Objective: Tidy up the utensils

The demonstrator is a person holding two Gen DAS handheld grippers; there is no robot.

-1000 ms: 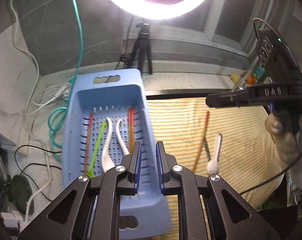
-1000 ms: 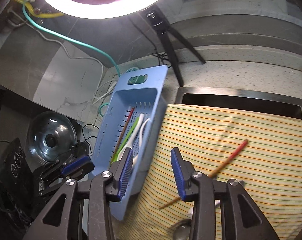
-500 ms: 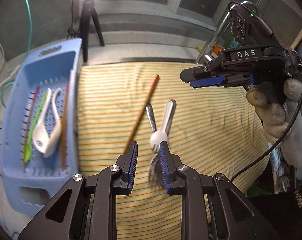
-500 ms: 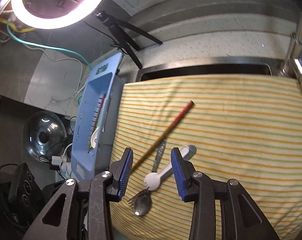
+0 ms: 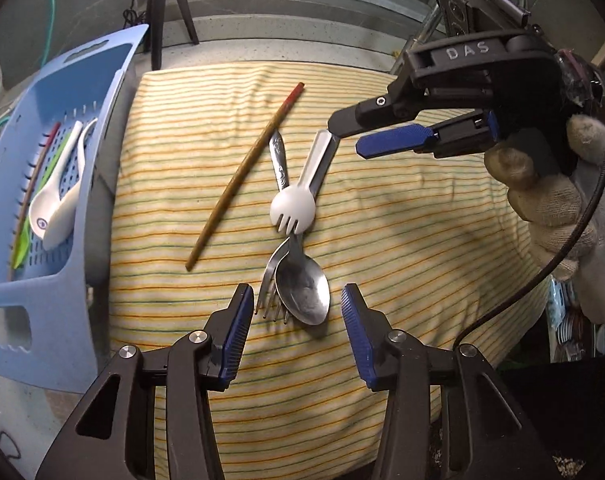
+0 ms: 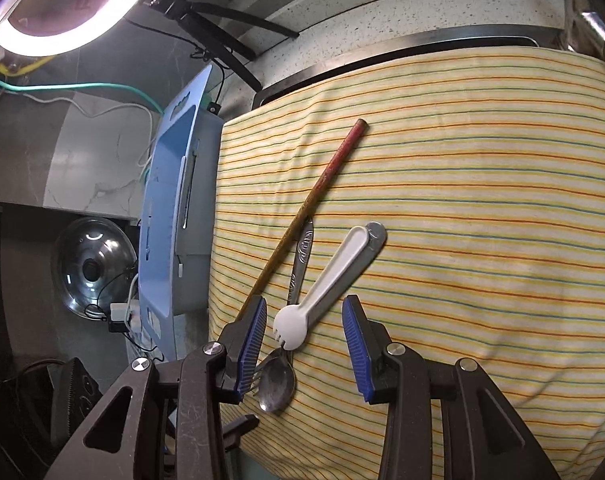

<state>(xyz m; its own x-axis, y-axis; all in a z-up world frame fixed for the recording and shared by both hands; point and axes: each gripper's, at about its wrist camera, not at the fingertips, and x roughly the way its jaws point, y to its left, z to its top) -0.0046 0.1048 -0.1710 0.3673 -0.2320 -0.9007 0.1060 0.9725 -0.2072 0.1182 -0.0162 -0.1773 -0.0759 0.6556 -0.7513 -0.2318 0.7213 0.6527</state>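
On the striped cloth (image 5: 402, 240) a metal spoon (image 5: 302, 292) lies over a metal fork (image 5: 276, 276). A white plastic spork (image 5: 298, 200) lies across the spoon's handle, and a long chopstick (image 5: 242, 184) with a red end lies to their left. My left gripper (image 5: 296, 300) hangs just above the spoon bowl and fork tines. Its jaws are opening and press on nothing. My right gripper (image 5: 350, 136) is open and empty over the spork's handle end. In the right wrist view the spork (image 6: 326, 284) shows between the right gripper's (image 6: 304, 312) fingers.
A blue slotted basket (image 5: 102, 92) stands left of the cloth; it holds two white ceramic spoons (image 5: 54, 204), a green utensil and chopsticks. A gloved hand (image 5: 558, 208) holds the right gripper. A tripod (image 5: 170, 4), cables and a ring light (image 6: 62, 12) are behind. A steel lid (image 6: 90, 268) lies beyond the basket.
My left gripper swung from over the basket to the right and down over the spoon and fork, and its jaws widened. My right gripper came down over the spork.
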